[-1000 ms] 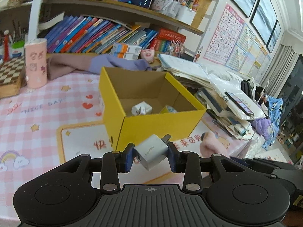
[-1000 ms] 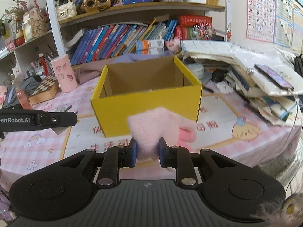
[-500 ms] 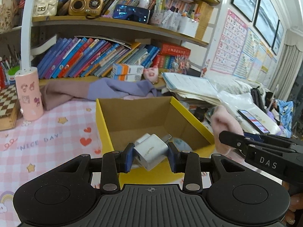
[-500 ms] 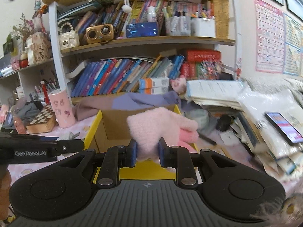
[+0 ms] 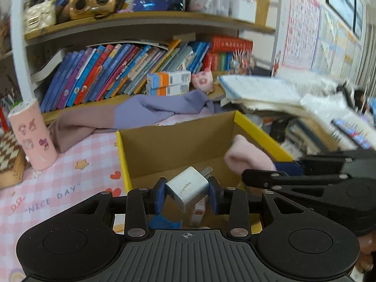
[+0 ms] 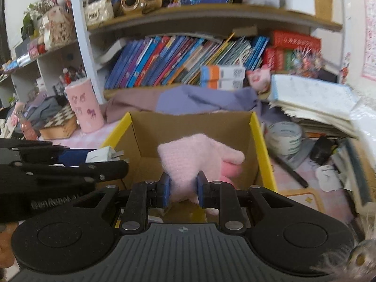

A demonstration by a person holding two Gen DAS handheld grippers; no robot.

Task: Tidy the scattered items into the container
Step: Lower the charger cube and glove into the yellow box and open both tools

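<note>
An open yellow cardboard box stands on the pink checked tablecloth; it also shows in the right wrist view. My left gripper is shut on a silver plug adapter and holds it above the box's front part. My right gripper is shut on a fluffy pink glove and holds it over the box opening. In the left wrist view the glove hangs at the box's right side. Small items lie in the box bottom, mostly hidden.
A pink cup and a chessboard box stand left of the box. Purple cloth lies behind it under a bookshelf. Piled papers, a tape roll and a black pen crowd the right.
Both grippers have moved forward and down over the box opening, each still holding its item. The right gripper with the glove has come in close beside the left.
</note>
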